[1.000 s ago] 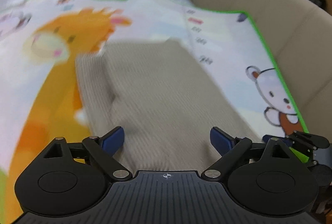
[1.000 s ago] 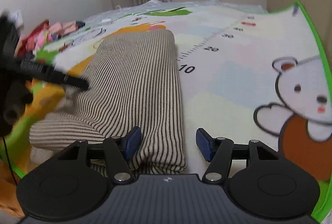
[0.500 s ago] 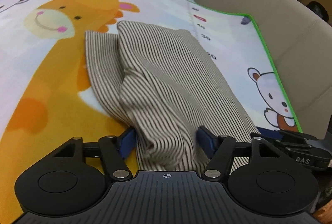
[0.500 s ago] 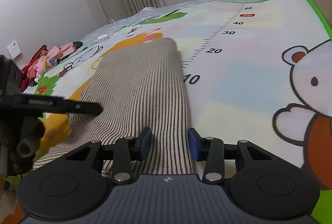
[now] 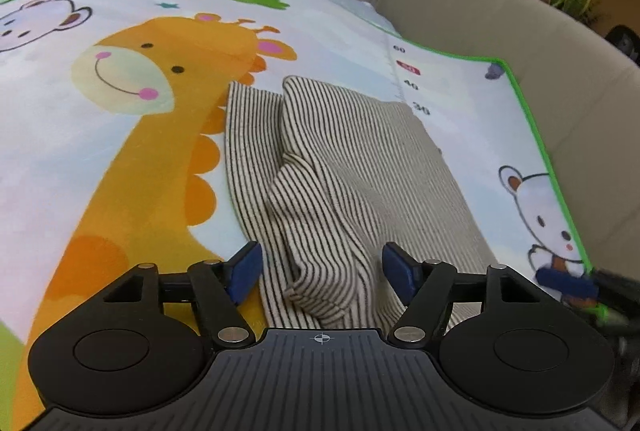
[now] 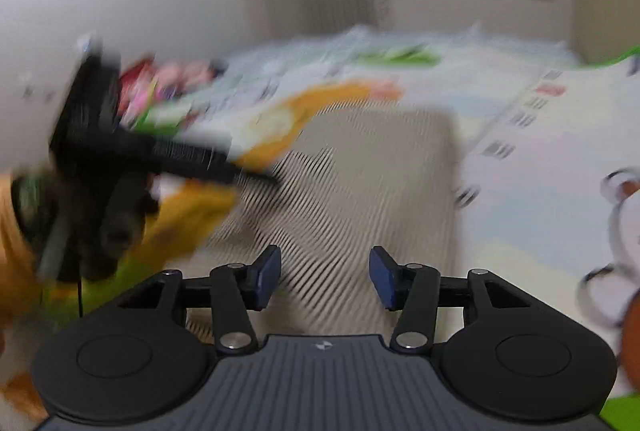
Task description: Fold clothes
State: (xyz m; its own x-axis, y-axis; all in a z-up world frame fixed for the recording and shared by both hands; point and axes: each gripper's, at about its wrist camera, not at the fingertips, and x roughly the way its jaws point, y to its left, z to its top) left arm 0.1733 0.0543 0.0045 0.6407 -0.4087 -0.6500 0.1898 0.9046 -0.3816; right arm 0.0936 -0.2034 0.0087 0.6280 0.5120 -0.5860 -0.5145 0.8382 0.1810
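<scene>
Numerals 60, 40, 30 on play mat [image 5: 448,43]; both grippers' jaws opening, unclamped, over striped garment [image 5: 360,159]

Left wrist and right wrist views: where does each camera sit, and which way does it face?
Left wrist: on the left tool, angled down at the striped garment on the play mat; own blue pads show, jaws opening.
Right wrist: on the right tool, blurred, facing the same garment; jaws opening.
Shared: garment, mat, each other's tool.
</scene>
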